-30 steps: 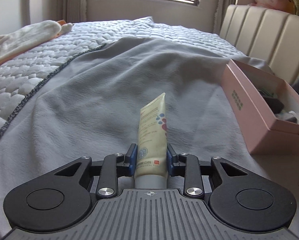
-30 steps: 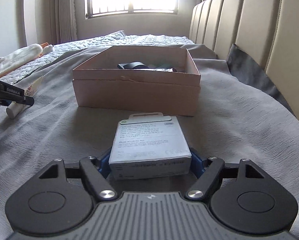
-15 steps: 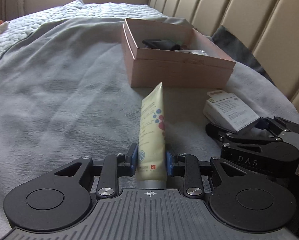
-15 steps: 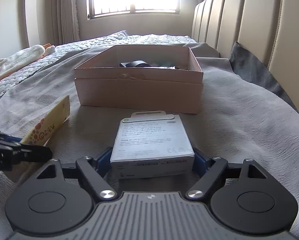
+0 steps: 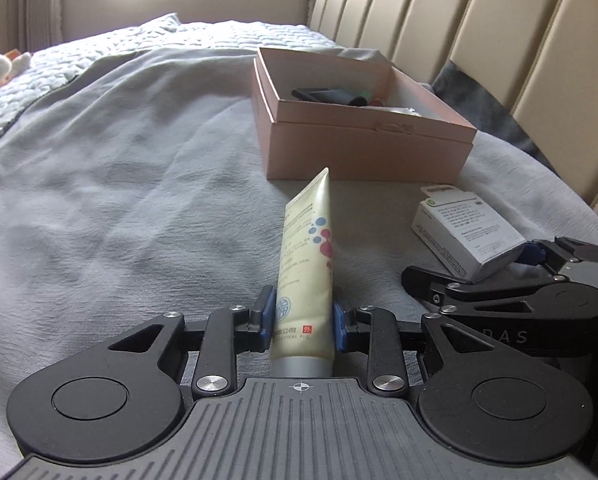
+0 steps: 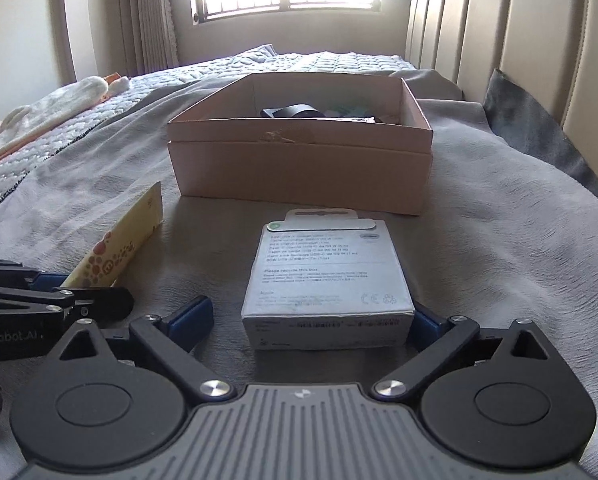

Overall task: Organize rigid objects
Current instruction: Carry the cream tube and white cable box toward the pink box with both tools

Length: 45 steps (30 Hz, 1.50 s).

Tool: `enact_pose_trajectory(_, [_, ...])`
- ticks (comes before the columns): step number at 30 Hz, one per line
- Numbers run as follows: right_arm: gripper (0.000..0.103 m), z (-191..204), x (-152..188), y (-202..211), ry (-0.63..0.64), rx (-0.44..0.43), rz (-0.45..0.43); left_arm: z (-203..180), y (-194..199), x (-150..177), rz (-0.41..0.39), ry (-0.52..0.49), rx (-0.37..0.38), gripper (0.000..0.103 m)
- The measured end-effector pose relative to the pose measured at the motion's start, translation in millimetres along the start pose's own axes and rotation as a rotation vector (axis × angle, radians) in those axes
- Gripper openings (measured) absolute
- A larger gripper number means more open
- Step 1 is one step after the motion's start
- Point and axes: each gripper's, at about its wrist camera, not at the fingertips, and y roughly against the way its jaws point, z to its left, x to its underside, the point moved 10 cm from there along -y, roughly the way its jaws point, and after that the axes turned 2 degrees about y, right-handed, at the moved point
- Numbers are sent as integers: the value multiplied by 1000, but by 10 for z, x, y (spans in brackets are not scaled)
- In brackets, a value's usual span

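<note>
**A:** So what have we got in the left gripper [image 5: 304, 322]?

**B:** We've got the cream tube [image 5: 307, 264] pinched near its capped end, blue pads tight on both sides. The jaws sit about halfway closed and the tube's flat crimped end sticks out ahead of them, pointing toward the pink cardboard box [image 5: 363, 148].

**A:** And the right gripper [image 6: 311, 320]?

**B:** Its jaws are opening right now, nearly as wide as they go. The small white box [image 6: 327, 280] sits between them on the grey blanket [image 5: 119, 200]. We see a clear gap between its left side and the left pad [image 6: 191, 314]. The right pad is just beside the other edge, mostly hidden, so we can't tell if it touches. Nothing is gripped, anyway.

**A:** Where's the pink box from there?

**B:** Straight ahead of the right jaws, a little past the white box's hang tab, not touching it. It's open on top with some dark items [image 6: 295, 112] inside; we can't make out what they are.

**A:** The two grippers close together?

**B:** Yep, side by side. From the right wrist view the tube pokes in just left of the jaws, and from the left wrist view the white box lies to the right of the tube.
</note>
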Motion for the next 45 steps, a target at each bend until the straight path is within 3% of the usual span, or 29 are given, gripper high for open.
enact_pose_trajectory(10, [103,-25,-22,-106,-12,-29,71,18,6,11,-15,-4,26,32])
enact_pose_trajectory(18, [103,-21,-33,-38,-3,-22,27,63,38,24,-39,42,61,32])
enact_pose_trajectory(22, [91,-28,-73,67,2,8,-13,61,45,22,-24,20,72,32])
enact_pose_trajectory(25, [71,-66,-92,144,-8,19,-21,74,43,20,-16,38,81,32])
enact_pose_trajectory(26, [70,-79,-84,172,-16,8,-15,83,44,17,-12,55,83,32])
enact_pose_trajectory(29, [70,-144,-6,294,-41,-6,-6,116,56,14,23,123,86,32])
enact_pose_trajectory(34, [70,-194,173,488,-50,-8,1,87,51,31,34,54,94,33])
enact_pose_trajectory(37, [70,-162,209,582,-23,4,-10,91,38,27,43,63,88,33])
enact_pose_trajectory(45, [78,-154,44,491,5,37,-9,54,28,15,61,40,49,33])
